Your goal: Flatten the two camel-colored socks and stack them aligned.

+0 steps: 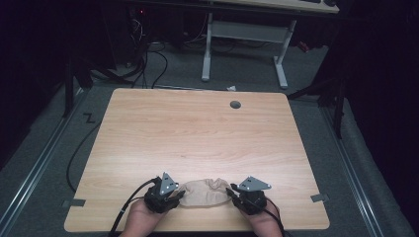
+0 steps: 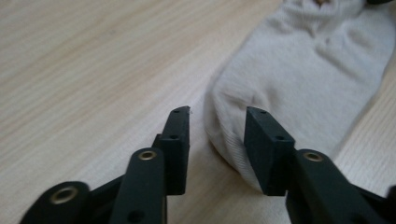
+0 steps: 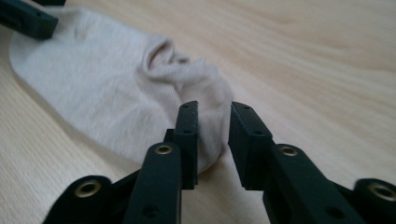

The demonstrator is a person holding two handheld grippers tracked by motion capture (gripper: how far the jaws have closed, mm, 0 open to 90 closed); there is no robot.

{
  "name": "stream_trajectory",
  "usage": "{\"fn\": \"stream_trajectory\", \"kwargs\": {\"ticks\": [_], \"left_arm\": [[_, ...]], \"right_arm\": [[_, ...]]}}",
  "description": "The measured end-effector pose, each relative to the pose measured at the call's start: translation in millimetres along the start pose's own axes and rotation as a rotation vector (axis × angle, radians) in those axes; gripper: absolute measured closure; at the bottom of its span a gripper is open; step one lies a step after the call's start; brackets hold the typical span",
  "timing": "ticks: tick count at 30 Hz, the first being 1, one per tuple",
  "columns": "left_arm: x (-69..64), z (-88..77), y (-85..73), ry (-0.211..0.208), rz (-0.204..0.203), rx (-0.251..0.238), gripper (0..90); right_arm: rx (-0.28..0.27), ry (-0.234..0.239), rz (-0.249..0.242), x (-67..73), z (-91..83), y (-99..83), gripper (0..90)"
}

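One sock (image 1: 203,193), pale beige, lies flat on the wooden table (image 1: 197,128), close to its near edge and about midway between the two near corners. Its long axis runs along that edge. One end is rounded and smooth; the other end is puckered into folds, and the opening there is hard to make out.

Two grippers flank the sock, one at each end. The left gripper (image 2: 217,123) has its jaws parted, with the rounded end of the sock (image 2: 299,70) lying between and just ahead of them; the pads are released and do not press the cloth. The right gripper (image 3: 214,122) likewise has its jaws apart astride the puckered end of the sock (image 3: 116,88), with the cloth loose between them. In the right gripper view a dark jaw tip of the other gripper (image 3: 28,18) shows at the sock's far end, cut off by the frame.

Two hands (image 1: 143,217) enter from the near edge, both cut off at the bottom of the high view. One round grommet hole (image 1: 235,104) sits near the table's far edge, towards the far right corner.
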State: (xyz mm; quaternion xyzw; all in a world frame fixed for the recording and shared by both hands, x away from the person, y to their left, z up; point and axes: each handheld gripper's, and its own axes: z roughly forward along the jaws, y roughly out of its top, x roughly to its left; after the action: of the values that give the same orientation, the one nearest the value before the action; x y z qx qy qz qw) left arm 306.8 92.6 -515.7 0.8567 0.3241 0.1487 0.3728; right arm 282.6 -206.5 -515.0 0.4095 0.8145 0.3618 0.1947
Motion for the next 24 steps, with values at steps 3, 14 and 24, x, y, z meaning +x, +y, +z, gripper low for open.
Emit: {"fn": "stream_trajectory", "kwargs": {"ticks": [3,14,24], "left_arm": [[5.0,-4.3,2.0,0.007,-0.011,-0.031,52.6],[77.5,-28.9,-2.9,0.078,-0.145,-0.135,51.2],[82.0,-33.2,-4.3,0.122,-0.14,-0.146,56.8]], "right_arm": [[-0.047,-0.016,0.025,-6.1,-5.3,2.1,68.9],[-0.093,-0.179,0.137,-58.3,-9.2,-7.3,66.6],[-0.105,-0.211,0.133,-59.8,-14.6,-7.6,66.3]]}}
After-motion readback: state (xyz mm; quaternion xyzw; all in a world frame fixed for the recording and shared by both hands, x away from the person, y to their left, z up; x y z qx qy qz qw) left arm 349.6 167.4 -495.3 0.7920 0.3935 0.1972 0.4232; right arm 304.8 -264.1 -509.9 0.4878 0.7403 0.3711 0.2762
